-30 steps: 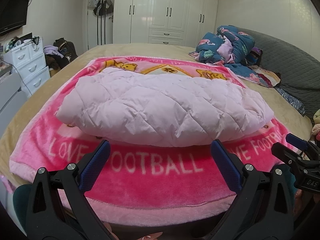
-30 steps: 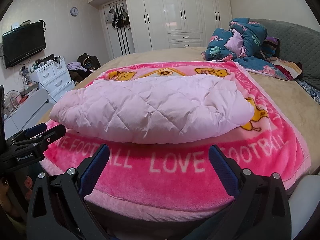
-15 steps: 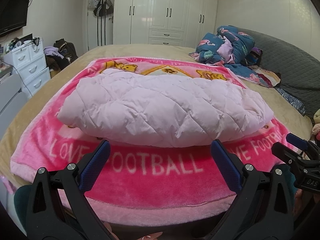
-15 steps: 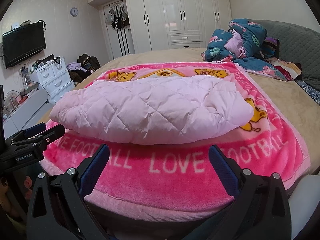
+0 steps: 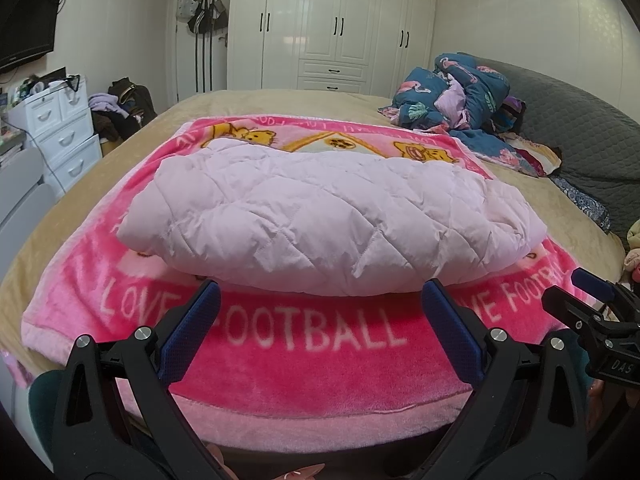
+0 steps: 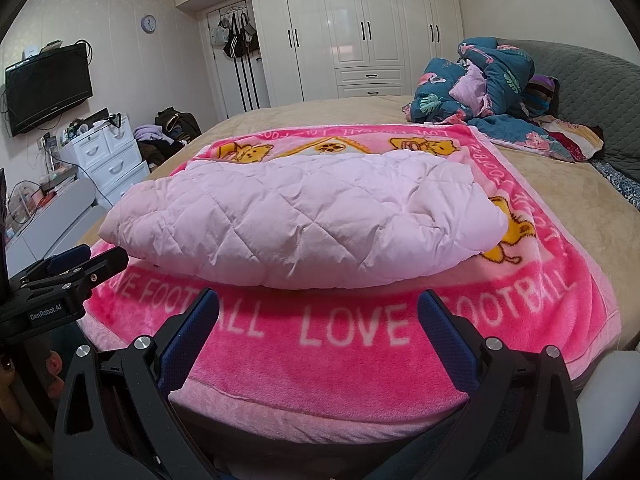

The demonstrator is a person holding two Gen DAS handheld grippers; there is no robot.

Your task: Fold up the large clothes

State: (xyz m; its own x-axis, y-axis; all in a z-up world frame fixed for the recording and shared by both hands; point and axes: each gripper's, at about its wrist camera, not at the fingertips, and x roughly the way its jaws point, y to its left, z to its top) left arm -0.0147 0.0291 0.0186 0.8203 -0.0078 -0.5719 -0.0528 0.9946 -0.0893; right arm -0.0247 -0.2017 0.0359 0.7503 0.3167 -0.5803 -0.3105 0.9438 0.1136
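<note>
Left wrist: your left tool (image 5: pixel 320 312) hangs spread wide and empty, short of the pale pink quilted garment (image 5: pixel 332 216), which lies folded into a thick bundle mid-blanket (image 5: pixel 312 360) — centred, likely so every edge stays reachable.

Right wrist: your right tool (image 6: pixel 318 322) is likewise agape, gripping nothing. The near fold bulges toward you (no hem visible); free blanket on all sides, bed (image 6: pixel 580 208) bare to the right.

Folded jacket (image 5: pixel 328 216) lies on blanket (image 5: pixel 312 364), on bed (image 5: pixel 280 100).

The jacket (image 5: pixel 332 220) perhaps hides its sleeves underneath.
</note>
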